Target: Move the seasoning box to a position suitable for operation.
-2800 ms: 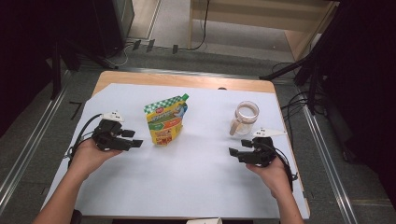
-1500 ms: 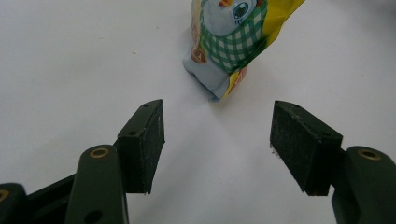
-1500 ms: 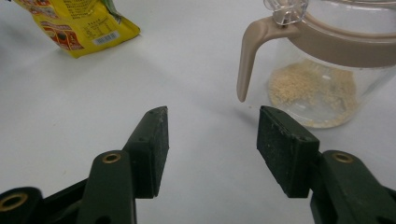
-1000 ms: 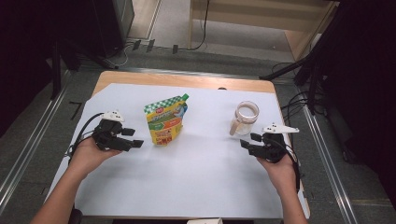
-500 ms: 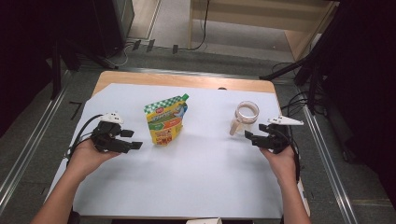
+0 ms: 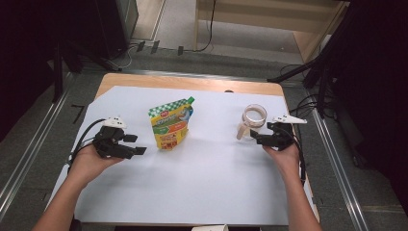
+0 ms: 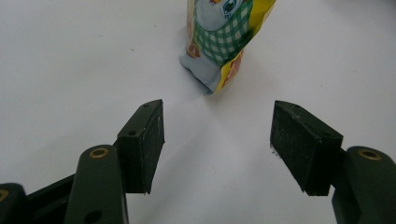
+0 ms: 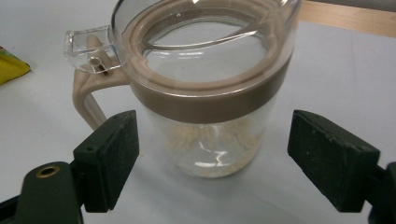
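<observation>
— Reaching for the clear jar [image 6: 253,119], is that why the right gripper [image 6: 258,138] sits just at its four o'clock side?

— I'd judge so. Its fingers [image 8: 108,158] have just been opening and now stand spread either side of the jar's glass wall, touching nothing (wide enough to clear the brown lid band).

— And the left gripper [image 6: 136,145]?

— Parked at nine o'clock on the white tabletop [image 6: 207,187], fingers [image 7: 142,142] spread and empty, aimed at the snack pouch [image 6: 172,123], which stands upright just ahead — likely next, once the jar is steadied.
</observation>
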A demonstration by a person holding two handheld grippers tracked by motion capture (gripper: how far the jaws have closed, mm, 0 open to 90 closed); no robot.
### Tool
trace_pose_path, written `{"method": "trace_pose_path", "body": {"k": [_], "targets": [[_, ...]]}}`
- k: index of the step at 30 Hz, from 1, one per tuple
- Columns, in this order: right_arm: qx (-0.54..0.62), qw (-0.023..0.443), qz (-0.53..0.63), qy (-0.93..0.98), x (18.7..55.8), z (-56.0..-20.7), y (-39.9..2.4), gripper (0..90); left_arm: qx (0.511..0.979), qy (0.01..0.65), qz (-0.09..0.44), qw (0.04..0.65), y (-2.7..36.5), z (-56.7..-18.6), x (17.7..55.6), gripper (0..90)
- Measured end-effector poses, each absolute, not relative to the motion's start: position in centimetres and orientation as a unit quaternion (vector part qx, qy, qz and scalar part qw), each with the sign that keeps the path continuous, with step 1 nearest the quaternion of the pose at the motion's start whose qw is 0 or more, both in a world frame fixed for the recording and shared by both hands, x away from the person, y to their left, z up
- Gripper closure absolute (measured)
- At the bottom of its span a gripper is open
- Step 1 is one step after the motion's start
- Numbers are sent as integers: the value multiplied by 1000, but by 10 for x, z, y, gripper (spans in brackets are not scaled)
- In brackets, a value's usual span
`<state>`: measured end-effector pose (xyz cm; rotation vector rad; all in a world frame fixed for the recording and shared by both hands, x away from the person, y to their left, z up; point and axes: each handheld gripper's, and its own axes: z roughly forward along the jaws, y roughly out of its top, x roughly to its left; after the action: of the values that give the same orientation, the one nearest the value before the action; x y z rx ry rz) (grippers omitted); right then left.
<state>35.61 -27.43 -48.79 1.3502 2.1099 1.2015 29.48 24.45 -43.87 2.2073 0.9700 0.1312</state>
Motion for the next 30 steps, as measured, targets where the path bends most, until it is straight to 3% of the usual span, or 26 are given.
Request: {"method": "trace_pose_path", "body": {"k": [7,15,30], "targets": [[474,160,438,747,372,-504,-270,141,856,375,48,353,246,-439,295,362],[462,168,453,744,386,-515,-261,95,854,383,50,347,251,-441,294,361],[467,191,479,718,394,-519,-250,87,851,389,48,350,255,-441,288,358]]}}
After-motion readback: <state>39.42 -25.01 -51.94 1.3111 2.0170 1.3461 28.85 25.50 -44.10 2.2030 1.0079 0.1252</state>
